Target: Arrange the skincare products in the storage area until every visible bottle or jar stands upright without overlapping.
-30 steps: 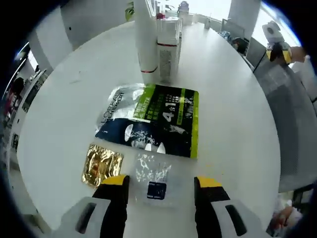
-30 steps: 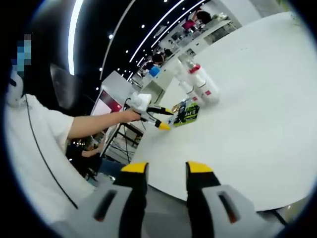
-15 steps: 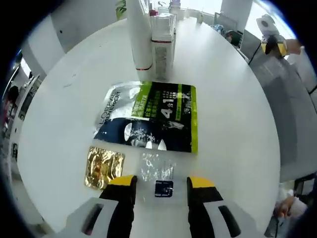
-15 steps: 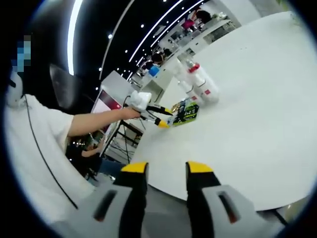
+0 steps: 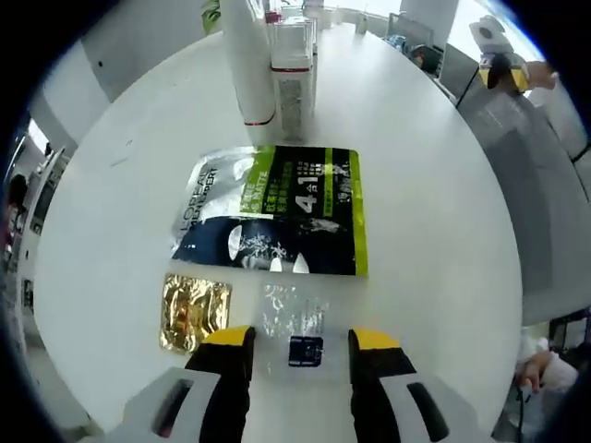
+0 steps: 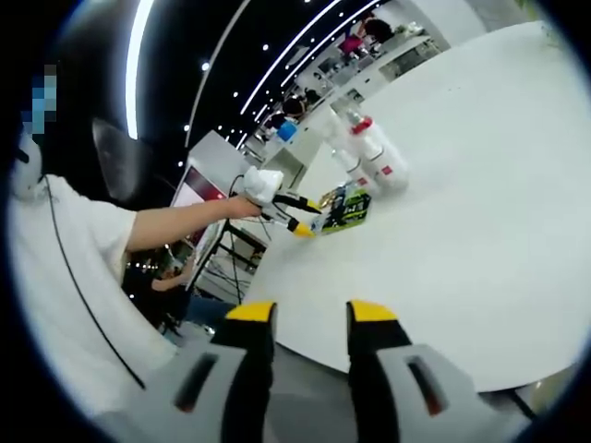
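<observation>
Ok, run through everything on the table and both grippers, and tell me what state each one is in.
Left gripper: jaws around the clear sachet, contact unclear.
Right gripper: open, empty, held off the table edge.
Clear sachet: lying flat.
Gold sachet: lying flat, apart from the others.
Green and black pouch: lying flat.
White tube: upright.
Clear box: upright beside the tube.
Round white table: bearing all items.

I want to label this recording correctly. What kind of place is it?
Probably a shop or showroom: a large round white table with skincare sachets, a dark ceiling with rows of spotlights, and display counters behind.
</observation>
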Demonstrator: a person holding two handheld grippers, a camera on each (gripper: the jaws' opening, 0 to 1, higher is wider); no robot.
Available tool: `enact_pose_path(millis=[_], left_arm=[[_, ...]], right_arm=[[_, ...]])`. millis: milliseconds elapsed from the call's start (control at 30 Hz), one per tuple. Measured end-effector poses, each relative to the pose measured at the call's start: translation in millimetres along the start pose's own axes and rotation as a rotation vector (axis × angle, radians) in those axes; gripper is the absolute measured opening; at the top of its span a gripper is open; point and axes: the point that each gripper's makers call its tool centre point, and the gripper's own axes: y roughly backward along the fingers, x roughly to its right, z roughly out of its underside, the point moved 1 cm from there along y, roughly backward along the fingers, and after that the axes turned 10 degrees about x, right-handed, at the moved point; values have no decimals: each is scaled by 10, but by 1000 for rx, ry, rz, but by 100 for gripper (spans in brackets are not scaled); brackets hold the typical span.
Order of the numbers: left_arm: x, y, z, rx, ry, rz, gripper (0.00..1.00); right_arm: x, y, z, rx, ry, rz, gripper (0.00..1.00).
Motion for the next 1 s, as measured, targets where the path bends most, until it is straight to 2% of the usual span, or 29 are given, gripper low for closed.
enact_pose_path(millis=[133,267,433,600,700,833,900,1000], left_arm=[[-7,2,7,-1,8,-4,43],[-20,6,13,-2,26,-18,51],[10,62,3,6,40,-30,52],[17,234,-43,34,61,-95,53],[23,364,-27,37,113,-149,54],[58,670,-140,154,213,-239,56],[62,804,-179,194,241,-281,55],[147,1067,-335,323,324,-346,56]], right_arm=[[-3,-1,0,0,2,-1,32],[-2,-1,-1,1,1,-1,32],[-8,0,-14,7,6,-4,32],[-38,-2,-3,4,20,-15,32],[-63,-3,13,-3,32,-25,32],[-103,-10,42,-18,46,-45,32],[-123,-15,49,-20,52,-56,32],[-147,-19,67,-29,66,-70,32]])
